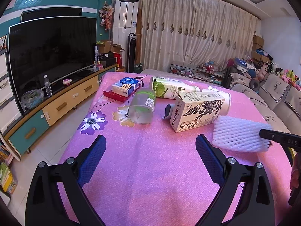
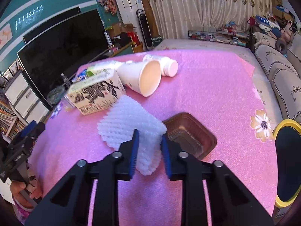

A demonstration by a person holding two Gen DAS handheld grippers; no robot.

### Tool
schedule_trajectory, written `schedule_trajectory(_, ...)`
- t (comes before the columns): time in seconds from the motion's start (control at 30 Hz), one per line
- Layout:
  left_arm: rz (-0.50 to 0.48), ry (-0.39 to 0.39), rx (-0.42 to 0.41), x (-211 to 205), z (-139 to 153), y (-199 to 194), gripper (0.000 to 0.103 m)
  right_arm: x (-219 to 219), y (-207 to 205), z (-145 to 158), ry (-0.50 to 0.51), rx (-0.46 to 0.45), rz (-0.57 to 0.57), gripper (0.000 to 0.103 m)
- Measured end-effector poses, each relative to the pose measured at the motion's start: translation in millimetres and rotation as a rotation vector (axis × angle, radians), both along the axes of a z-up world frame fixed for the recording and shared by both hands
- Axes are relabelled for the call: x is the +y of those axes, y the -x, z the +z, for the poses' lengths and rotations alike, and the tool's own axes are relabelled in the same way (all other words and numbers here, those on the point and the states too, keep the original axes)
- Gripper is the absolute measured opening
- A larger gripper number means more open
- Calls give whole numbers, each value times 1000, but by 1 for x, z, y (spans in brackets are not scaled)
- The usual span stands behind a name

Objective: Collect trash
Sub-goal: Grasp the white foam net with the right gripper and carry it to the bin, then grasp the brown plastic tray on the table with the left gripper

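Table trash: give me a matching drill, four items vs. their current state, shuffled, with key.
Items:
1. foam net
2. paper cup
3. tea carton
4. brown tray

States:
A. lying on its side, mouth toward the right wrist camera
B. between the right gripper's pads
C. printed with dark leaves
D. flat beside the foam net

Pairs: 1-B, 2-A, 3-C, 4-D

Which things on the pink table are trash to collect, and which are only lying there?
Trash:
foam net, in the right tongs
carton
paper cup
clear bottle
green bottle
brown tray

Probably lying about:
tissue pack
red box
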State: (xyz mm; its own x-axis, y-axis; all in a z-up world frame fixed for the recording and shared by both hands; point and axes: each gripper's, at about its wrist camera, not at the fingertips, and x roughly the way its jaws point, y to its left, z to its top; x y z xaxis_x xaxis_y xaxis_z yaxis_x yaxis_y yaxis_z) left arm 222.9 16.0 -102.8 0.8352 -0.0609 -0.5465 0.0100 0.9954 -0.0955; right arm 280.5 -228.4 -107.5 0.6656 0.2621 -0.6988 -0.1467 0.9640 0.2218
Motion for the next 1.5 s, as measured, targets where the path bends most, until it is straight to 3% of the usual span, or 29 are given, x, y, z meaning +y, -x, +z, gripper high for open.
schedule_trajectory(0.27, 8, 18, 4, 4, -2, -1, 94, -17, 43, 42, -37, -140, -23, 18)
schedule_trajectory(0.37, 11, 17, 4, 4, -3, -1, 94, -43, 54, 52, -62, -179, -93, 18)
schedule_trajectory(0.47, 10, 16, -1, 3, -3, -1, 94, -84, 62, 55, -46, -203, -235, 18)
schedule_trajectory(0.7, 8, 7, -3, 1, -3, -1, 94, -176, 82, 32, 74, -157, -564, 18)
schedule_trajectory(0.9, 12, 3, 3, 0, -5, -2, 94, -228, 91, -2, 109, -84, -726, 19)
schedule_trajectory(1.1, 12, -3, 4, 0, -6, -4, 94, -255, 89, -30, 86, -24, -800, 25)
schedule_trajectory(1.27, 15, 0, 9, 2, -7, -5, 94, -265, 92, -39, 82, 2, -833, 39)
schedule_trajectory(1.5, 16, 0, 9, 3, -8, -5, 95, -258, 99, -29, 34, -74, -841, 41)
